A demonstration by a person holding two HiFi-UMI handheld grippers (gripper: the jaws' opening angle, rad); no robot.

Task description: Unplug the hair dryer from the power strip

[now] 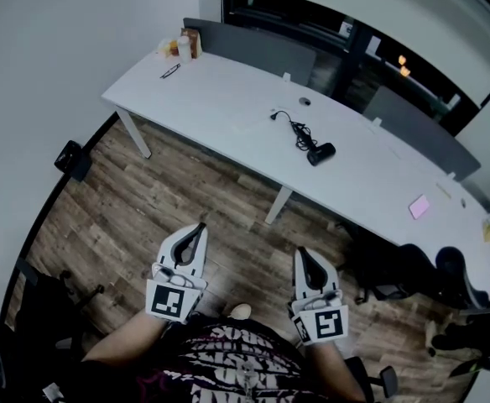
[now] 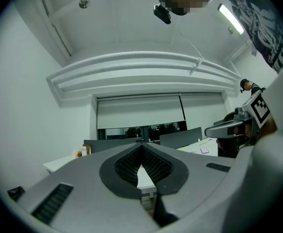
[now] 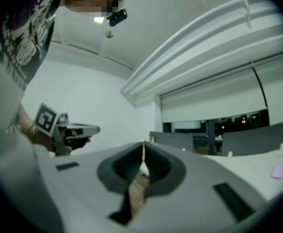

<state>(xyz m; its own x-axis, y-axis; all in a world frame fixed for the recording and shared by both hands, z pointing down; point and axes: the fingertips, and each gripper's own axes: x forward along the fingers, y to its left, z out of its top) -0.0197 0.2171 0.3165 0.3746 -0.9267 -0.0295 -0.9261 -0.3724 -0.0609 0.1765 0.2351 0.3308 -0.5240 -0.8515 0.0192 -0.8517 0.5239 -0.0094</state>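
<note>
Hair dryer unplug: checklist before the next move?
1. Hair dryer in view on the table: ok.
2. Power strip found: not ok, none visible.
3. Cord plugged in: cannot tell; its far end lies on the tabletop.
4. Left claw empty: ok, shut.
5. Right claw empty: ok, shut.
6. Claws within reach: not ok, both over the floor, short of the table.

White desk (image 1: 228,99) on wood floor (image 1: 144,217)
</note>
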